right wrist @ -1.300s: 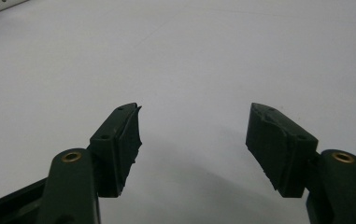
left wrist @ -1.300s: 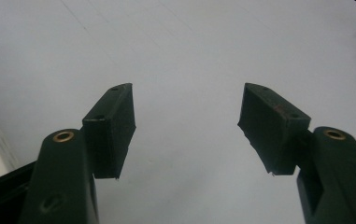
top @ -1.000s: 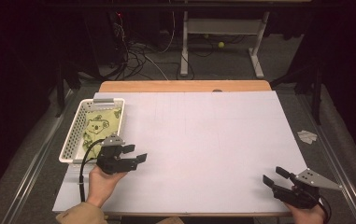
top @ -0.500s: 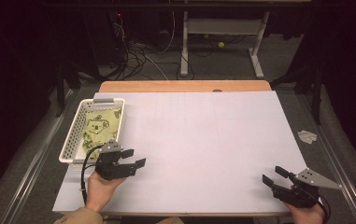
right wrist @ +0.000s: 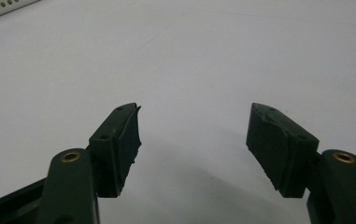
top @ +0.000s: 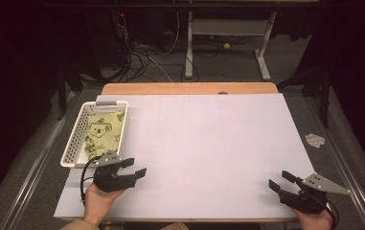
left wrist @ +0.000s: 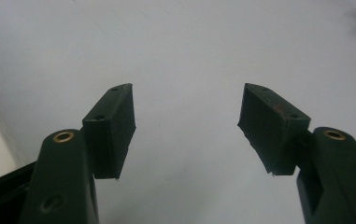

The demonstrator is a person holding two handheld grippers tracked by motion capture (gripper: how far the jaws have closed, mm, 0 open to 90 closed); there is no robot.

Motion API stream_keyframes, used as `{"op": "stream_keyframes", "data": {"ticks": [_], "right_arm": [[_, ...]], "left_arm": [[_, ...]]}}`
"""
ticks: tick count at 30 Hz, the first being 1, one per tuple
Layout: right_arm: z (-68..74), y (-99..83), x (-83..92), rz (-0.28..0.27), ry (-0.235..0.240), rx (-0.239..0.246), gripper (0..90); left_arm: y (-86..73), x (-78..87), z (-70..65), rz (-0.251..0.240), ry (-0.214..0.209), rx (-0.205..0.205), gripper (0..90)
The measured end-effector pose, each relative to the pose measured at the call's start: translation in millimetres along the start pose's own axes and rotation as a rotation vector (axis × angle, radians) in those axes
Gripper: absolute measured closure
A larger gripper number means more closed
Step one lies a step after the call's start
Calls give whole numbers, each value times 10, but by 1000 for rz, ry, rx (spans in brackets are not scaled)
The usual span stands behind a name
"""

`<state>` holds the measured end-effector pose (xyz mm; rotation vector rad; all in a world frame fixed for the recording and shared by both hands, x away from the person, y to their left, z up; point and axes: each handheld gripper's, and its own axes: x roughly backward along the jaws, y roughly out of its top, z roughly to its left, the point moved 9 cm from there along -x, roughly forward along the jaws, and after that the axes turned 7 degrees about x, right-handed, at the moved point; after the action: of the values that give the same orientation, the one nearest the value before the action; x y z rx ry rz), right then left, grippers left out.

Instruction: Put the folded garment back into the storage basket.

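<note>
The green printed cloth (top: 101,134) lies folded inside the white perforated basket (top: 74,143), which stands along the left edge of the tabletop (top: 209,158), its long axis running from the near side toward the far side.

Left claw (top: 134,168): held at the near-left corner of the tabletop, just beside the basket's near end. Its jaws stand apart and released; in the left gripper view (left wrist: 185,126) nothing but bare white surface lies between them. The jaws point toward the middle of the tabletop, so the cloth lies behind and to the outer side of them, not ahead.

Right claw (top: 280,181): held at the near-right corner, well apart from the basket, with the whole breadth of the tabletop between. Jaws likewise apart and empty, confirmed in the right gripper view (right wrist: 194,135), where a corner of the basket (right wrist: 3,9) shows far off.

Finding: the left claw is much the nearer. Judged requirement: it must turn toward the left edge before entering the basket from above.
</note>
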<state>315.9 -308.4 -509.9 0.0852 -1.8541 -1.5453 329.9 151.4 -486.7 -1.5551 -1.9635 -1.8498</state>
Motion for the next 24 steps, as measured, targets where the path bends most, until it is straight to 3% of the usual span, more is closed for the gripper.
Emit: {"op": "stream_keyframes", "data": {"ticks": [2, 24], "right_arm": [[-2, -3, 2, 2, -1, -2, 354], [1, -1, 6, -2, 1, -1, 355]], "left_arm": [[-28, -3, 7, 0, 5, -14, 332], [-211, 83, 129, -26, 24, 9, 332]]}}
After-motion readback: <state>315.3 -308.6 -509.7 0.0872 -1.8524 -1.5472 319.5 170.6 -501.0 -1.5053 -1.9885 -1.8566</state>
